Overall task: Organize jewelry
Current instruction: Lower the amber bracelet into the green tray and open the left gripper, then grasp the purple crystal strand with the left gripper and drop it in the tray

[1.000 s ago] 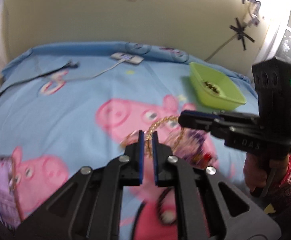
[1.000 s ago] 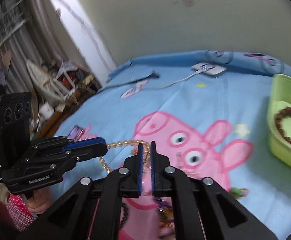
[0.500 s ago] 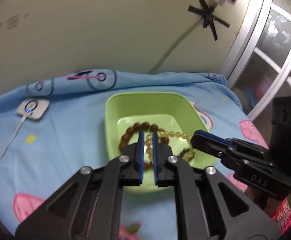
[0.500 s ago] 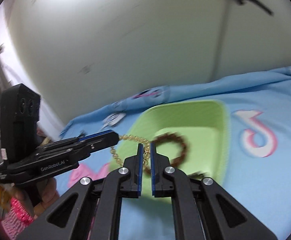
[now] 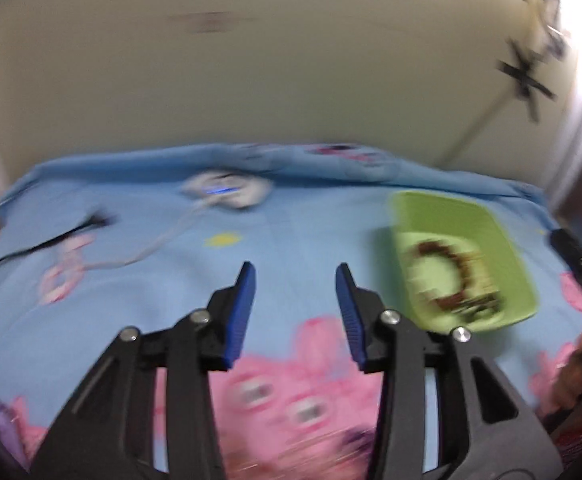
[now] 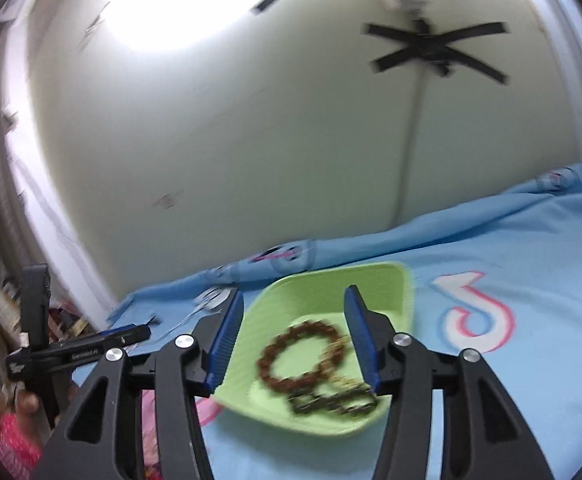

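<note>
Left wrist: left gripper (image 5: 295, 300) has just been opening, jaws apart, nothing between them, over the bed (image 5: 299, 232) left of the green tray (image 5: 451, 208). Brown bracelet (image 5: 447, 276) and gold chain (image 5: 479, 300) lie in the tray; blurred.

Right wrist: right gripper (image 6: 293, 336) has also just been opening, released, hovering above the tray (image 6: 371, 280). Bracelet (image 6: 299, 354) and chain (image 6: 337, 398) rest on the tray floor, free of the pads.

Judgement: beads are light, limp and slippery; pinch across the strand, not on one bead.
</note>
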Demonstrator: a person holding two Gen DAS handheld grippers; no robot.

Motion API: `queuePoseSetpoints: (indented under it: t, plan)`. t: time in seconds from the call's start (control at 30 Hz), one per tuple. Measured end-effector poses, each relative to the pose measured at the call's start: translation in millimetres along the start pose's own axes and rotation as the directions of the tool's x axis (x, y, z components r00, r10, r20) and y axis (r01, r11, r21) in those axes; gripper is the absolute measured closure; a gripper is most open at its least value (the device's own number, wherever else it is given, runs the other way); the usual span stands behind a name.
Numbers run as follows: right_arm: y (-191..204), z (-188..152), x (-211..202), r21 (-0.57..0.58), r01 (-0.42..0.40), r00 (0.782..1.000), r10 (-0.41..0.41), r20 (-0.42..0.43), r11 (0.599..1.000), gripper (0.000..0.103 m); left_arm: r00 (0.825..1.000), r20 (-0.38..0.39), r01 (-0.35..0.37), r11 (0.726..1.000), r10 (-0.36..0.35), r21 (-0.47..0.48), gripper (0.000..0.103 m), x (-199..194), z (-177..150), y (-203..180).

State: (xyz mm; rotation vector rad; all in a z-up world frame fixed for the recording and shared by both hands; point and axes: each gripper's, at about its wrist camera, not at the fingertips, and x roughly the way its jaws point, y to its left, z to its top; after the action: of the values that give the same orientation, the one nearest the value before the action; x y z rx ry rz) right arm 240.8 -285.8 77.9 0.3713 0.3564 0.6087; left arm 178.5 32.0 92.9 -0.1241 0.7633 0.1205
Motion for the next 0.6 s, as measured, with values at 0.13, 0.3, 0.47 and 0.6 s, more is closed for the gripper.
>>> queuePoseSetpoints:
  t: [0.13,0.3,0.47,0.6]
  plan:
    - [32.9,-15.3,11.9,-0.098,-0.095,0.991,0.084,-0.106,0.991,0.07,0.994,-0.055,-0.095,0.995,0.093,-0.043,0.064,-14.4,-37.4,51.2]
    - [83.8,-51.5,36.9,-0.18,-0.279,0.907,0.198,-0.371,0.943,0.07,0.989,-0.122,-0.088,0.995,0.081,-0.051,0.064,-24.8,-82.8,71.4]
    - [120.8,-89.9,45.8,-0.291,-0.312,0.84,0.119,-0.529,0.904,0.087,0.991,-0.132,-0.023,0.999,0.019,-0.024,0.063,-38.3,-113.6,64.2]
    - [124.7,-115.7,50.6,-0.307,-0.286,0.804,0.053,-0.592,0.907,0.088,0.994,-0.105,0.034,0.999,-0.034,-0.003,0.052,-48.0,-120.9,53.0]
